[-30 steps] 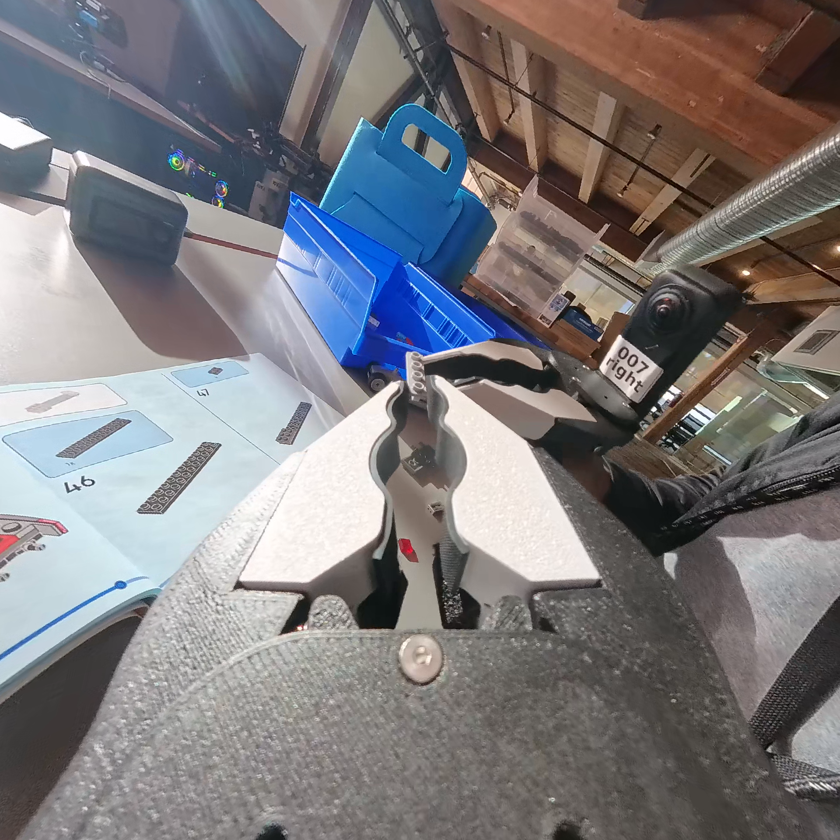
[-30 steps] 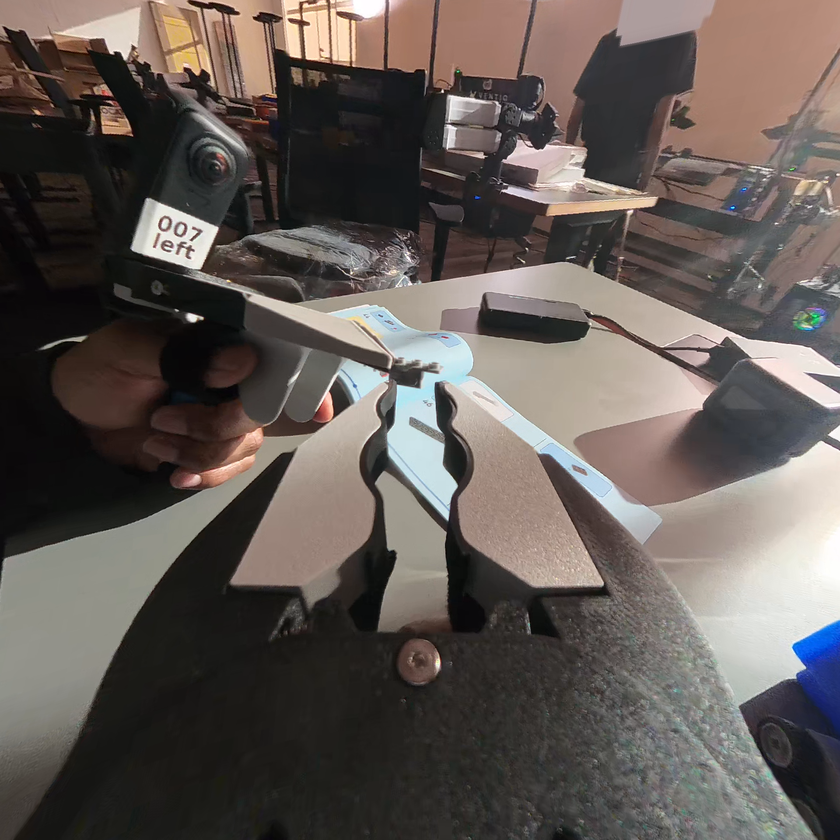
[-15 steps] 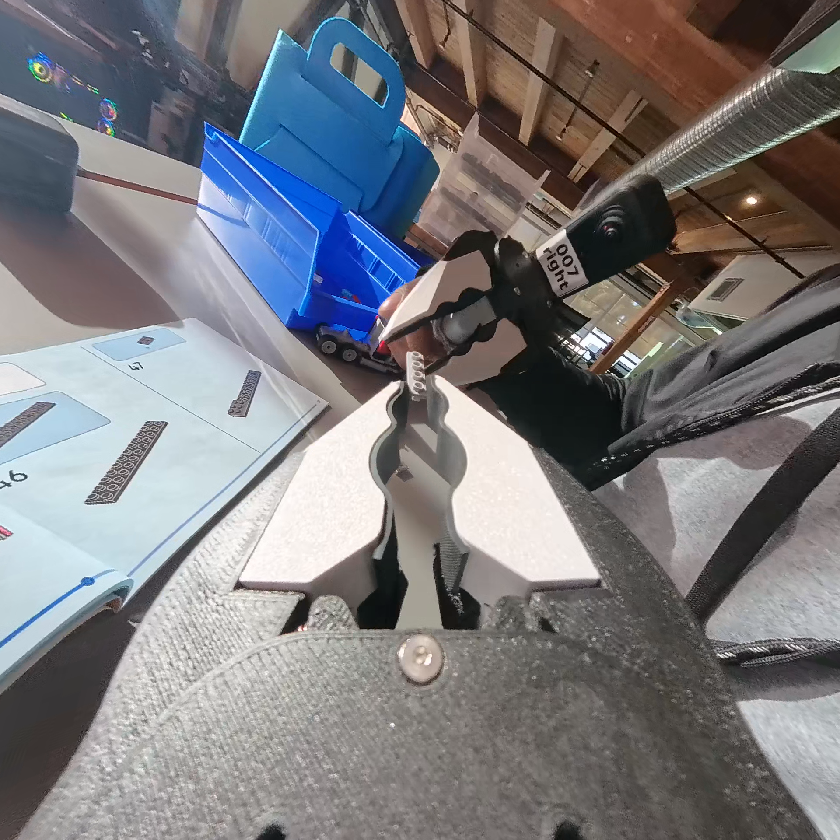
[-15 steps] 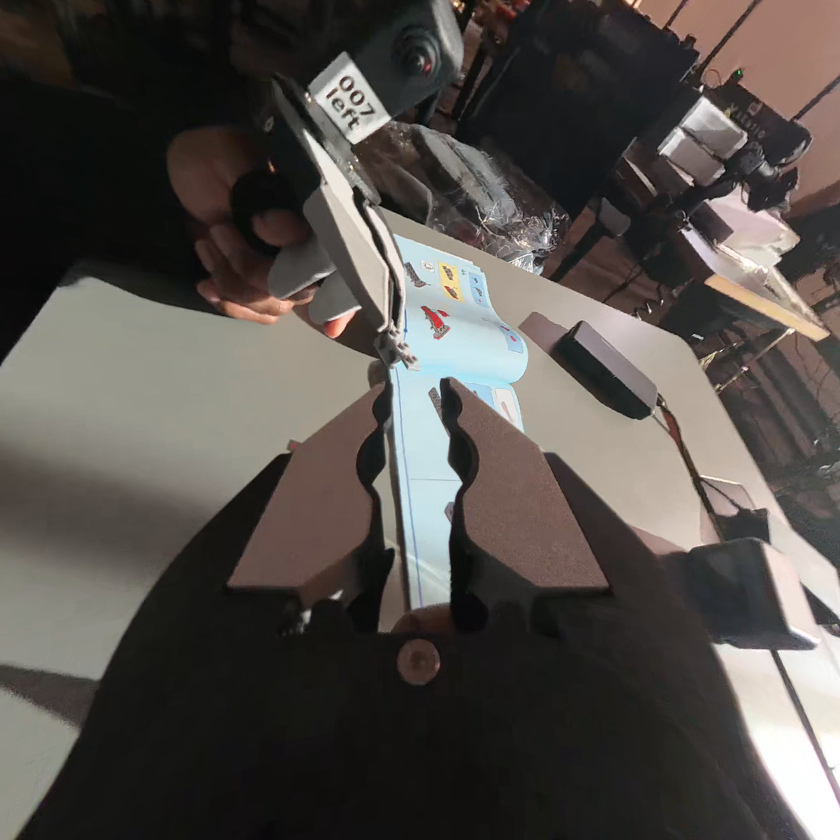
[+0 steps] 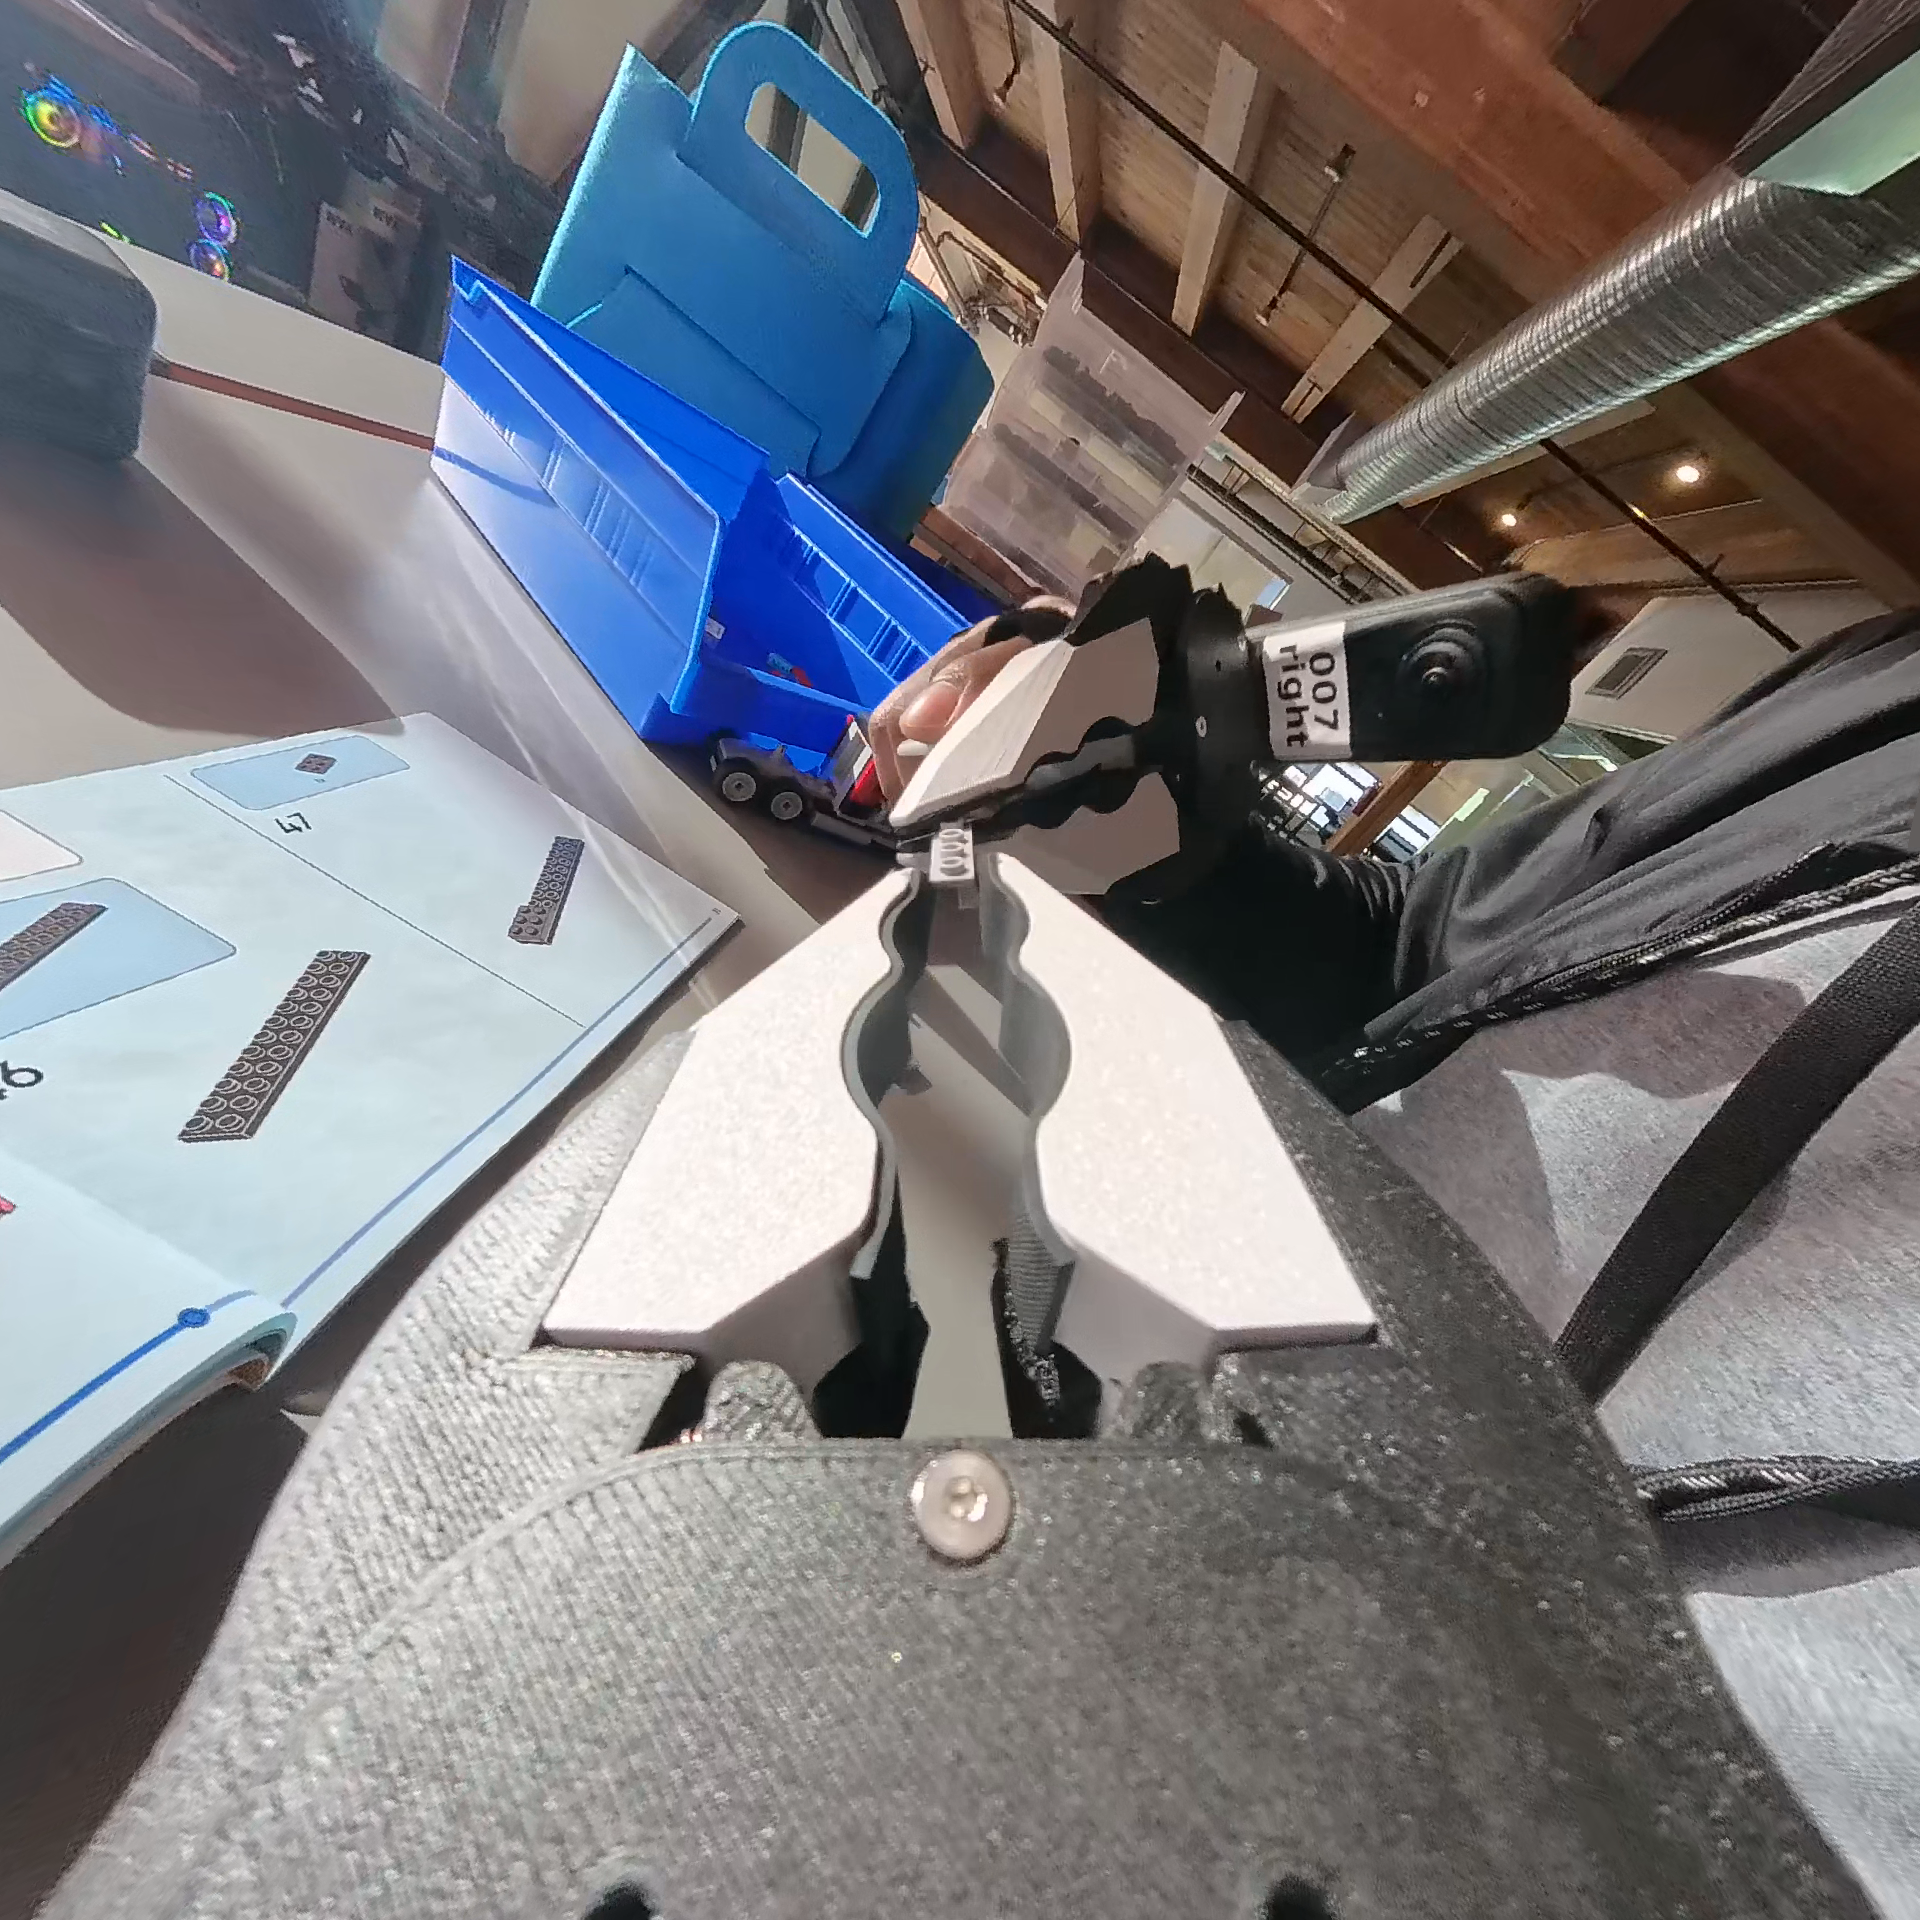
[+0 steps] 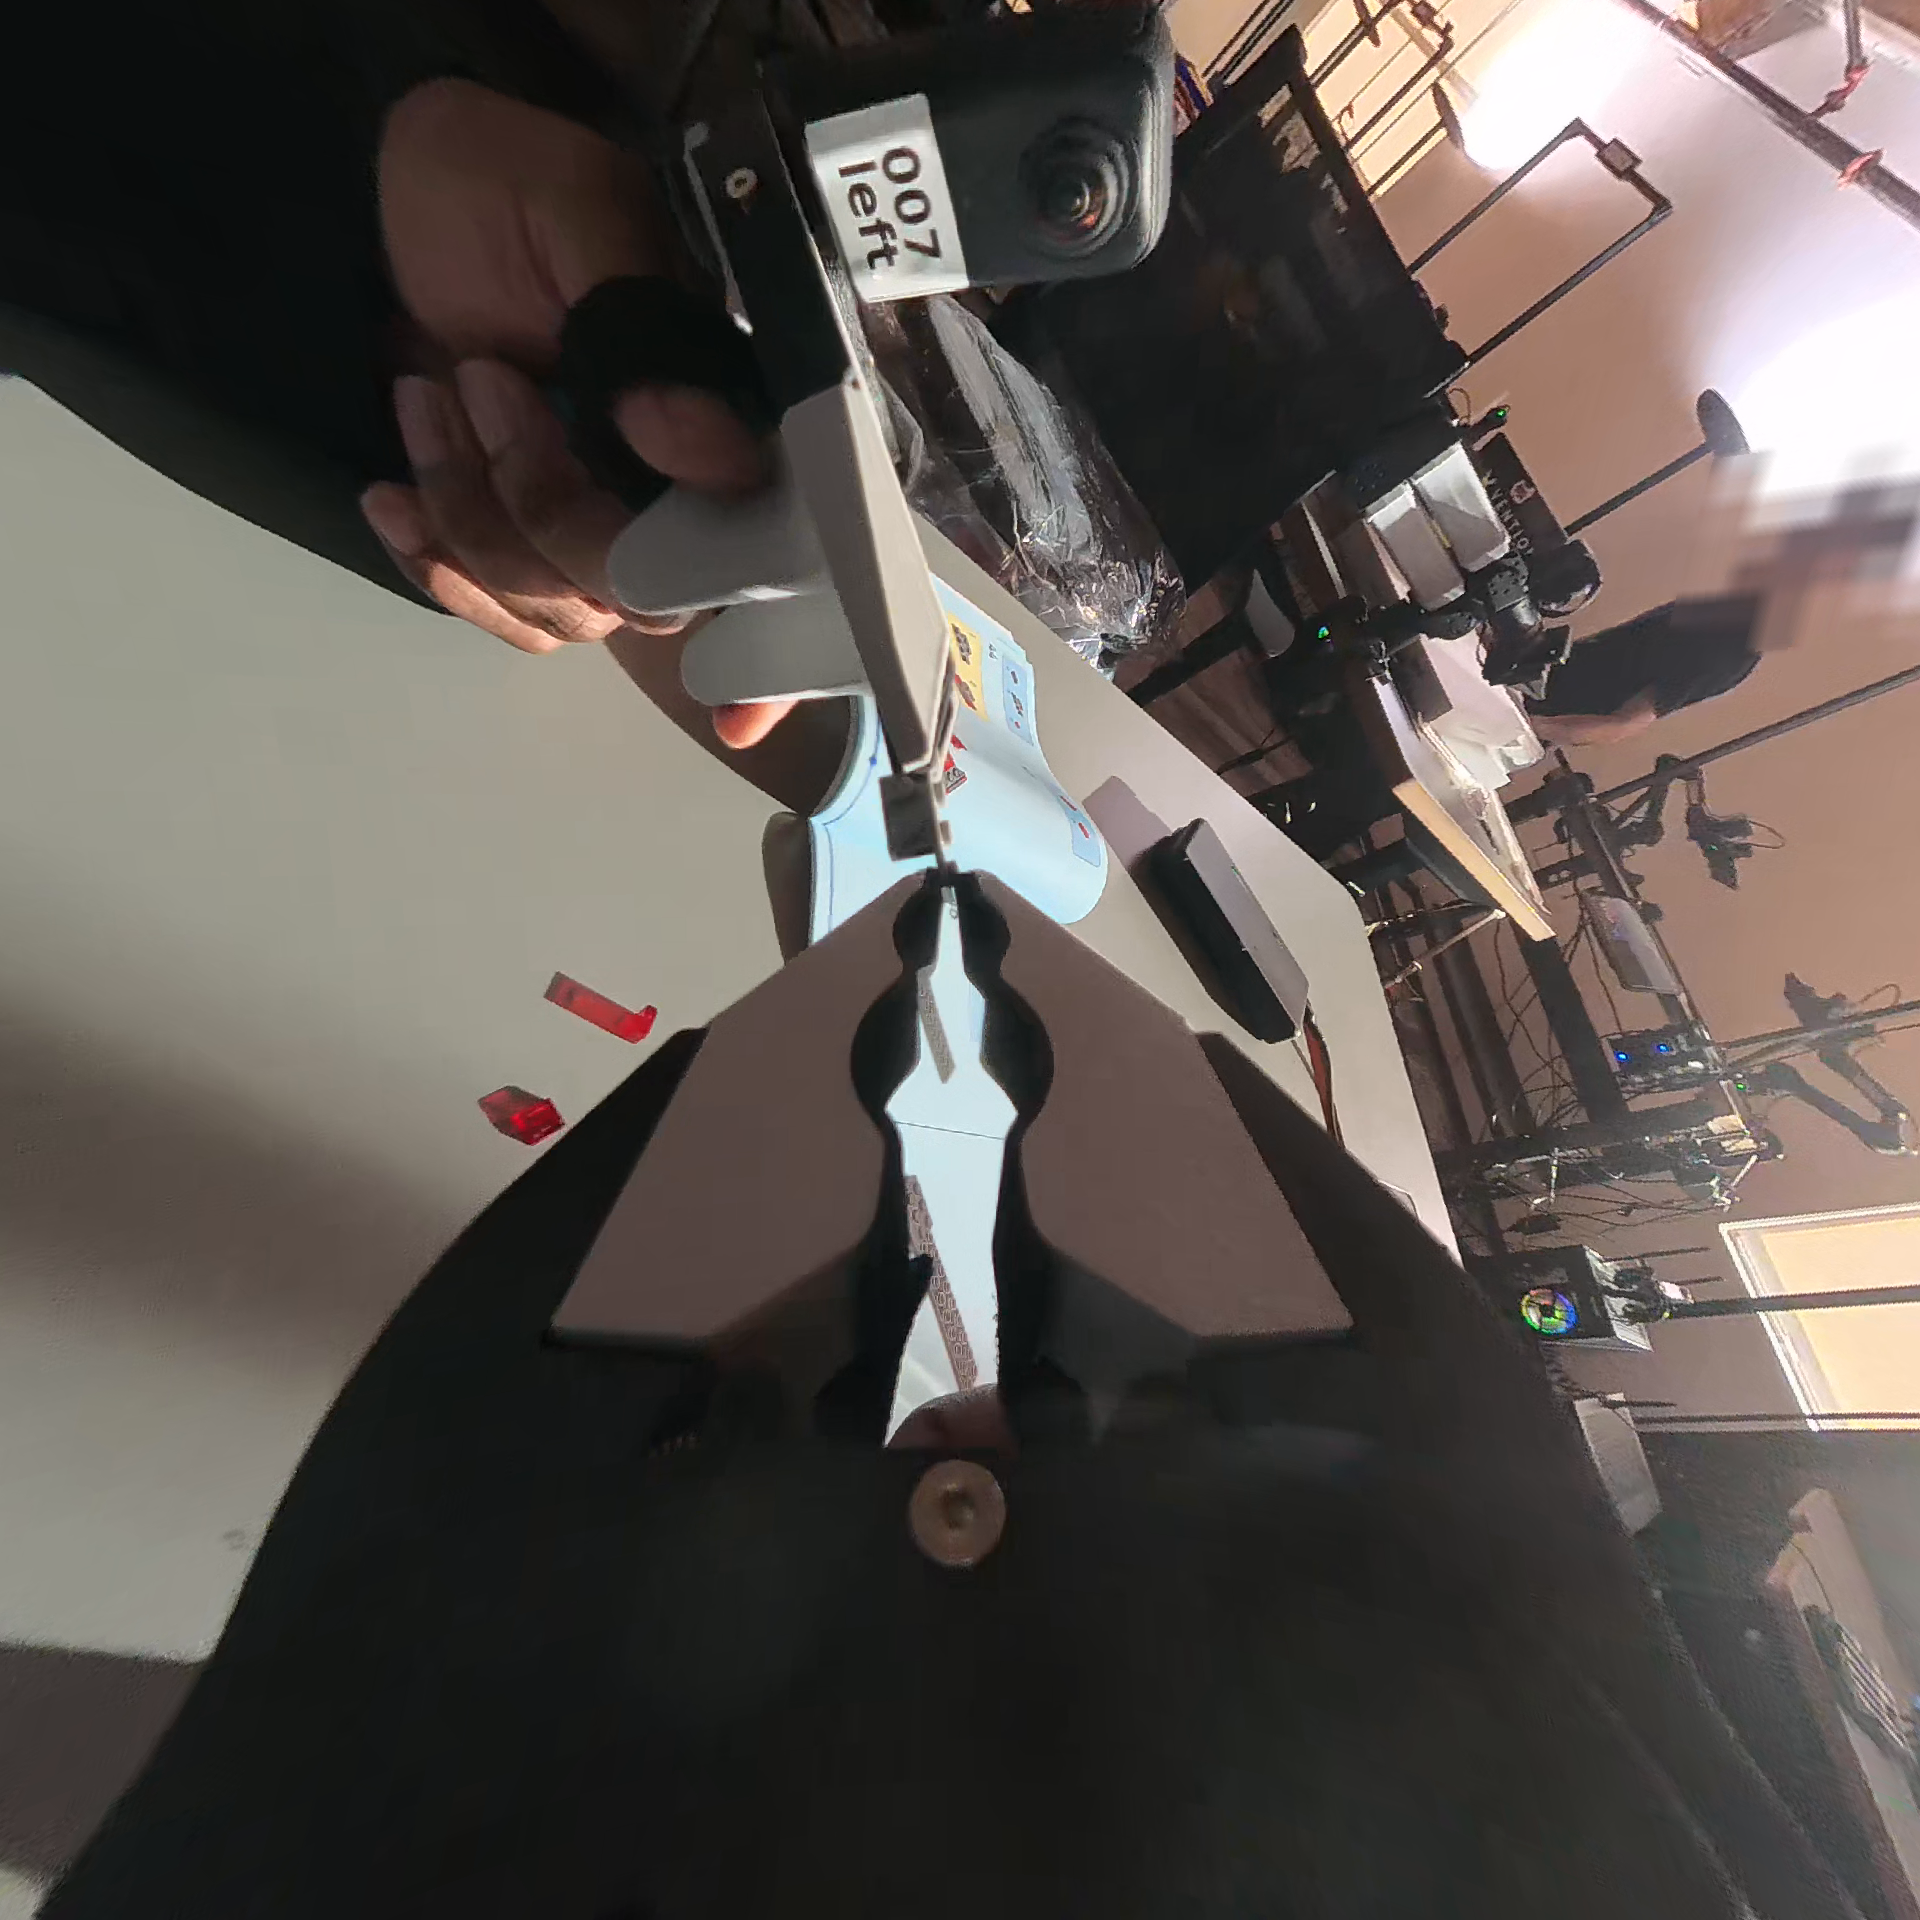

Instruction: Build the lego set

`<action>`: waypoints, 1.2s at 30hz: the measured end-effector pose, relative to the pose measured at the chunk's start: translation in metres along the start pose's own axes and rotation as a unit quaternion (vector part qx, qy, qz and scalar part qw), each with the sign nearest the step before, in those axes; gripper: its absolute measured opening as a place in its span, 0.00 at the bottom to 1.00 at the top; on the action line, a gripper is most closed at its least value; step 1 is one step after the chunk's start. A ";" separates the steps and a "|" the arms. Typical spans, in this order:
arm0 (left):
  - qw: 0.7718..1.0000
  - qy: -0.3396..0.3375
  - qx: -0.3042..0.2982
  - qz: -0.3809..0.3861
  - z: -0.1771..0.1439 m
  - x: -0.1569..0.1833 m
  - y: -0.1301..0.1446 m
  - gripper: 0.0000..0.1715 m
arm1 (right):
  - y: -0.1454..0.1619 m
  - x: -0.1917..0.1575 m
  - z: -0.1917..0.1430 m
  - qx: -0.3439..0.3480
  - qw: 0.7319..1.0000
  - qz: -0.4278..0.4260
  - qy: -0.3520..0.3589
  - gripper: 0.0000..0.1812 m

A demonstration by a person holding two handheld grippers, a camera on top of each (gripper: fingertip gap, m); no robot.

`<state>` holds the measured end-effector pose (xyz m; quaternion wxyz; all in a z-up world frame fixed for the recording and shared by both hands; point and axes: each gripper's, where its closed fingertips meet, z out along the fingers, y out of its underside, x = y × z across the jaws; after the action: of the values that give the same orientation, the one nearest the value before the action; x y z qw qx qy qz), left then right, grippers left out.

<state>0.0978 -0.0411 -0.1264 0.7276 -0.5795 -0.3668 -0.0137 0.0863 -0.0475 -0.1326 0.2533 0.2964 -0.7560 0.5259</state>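
Observation:
My left gripper is shut on a small grey studded lego piece and holds it above the table. My right gripper meets it tip to tip, and its jaws are closed down on the free end of the same piece. In the left wrist view the right gripper comes in from the upper right, seen side-on. In the right wrist view the left gripper comes down from above. The open instruction booklet lies on the table below, also in the right wrist view.
A partly built lego vehicle stands by a blue bin, with a blue felt bag behind. Two red lego pieces lie on the grey table. A black box sits past the booklet. A person stands far off. The grippers are tip to tip, or close to it. From either gripper's tips it is about 25 cm to the partly built lego vehicle.
My right gripper has rolled, moved onto the grey piece and closed its jaws from clearly apart to nearly together. My left gripper kept its hold and turned slightly.

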 end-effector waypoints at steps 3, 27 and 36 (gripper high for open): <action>1.000 0.006 0.010 -0.009 -0.001 0.001 -0.003 0.10 | 0.000 0.003 0.000 -0.001 1.000 -0.002 0.022 0.03; 0.999 -0.021 -0.003 0.030 0.011 -0.002 0.004 0.03 | 0.060 -0.048 -0.069 -0.151 0.934 0.322 -0.032 0.07; 0.999 -0.016 -0.012 0.047 0.013 0.002 0.007 0.03 | 0.084 -0.094 -0.057 -0.236 0.894 0.371 -0.087 0.10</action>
<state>0.0955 -0.0269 -0.1304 0.7146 -0.6048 -0.3506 0.0253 0.0960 0.0465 -0.2338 0.0358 -0.0297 -0.9317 0.3603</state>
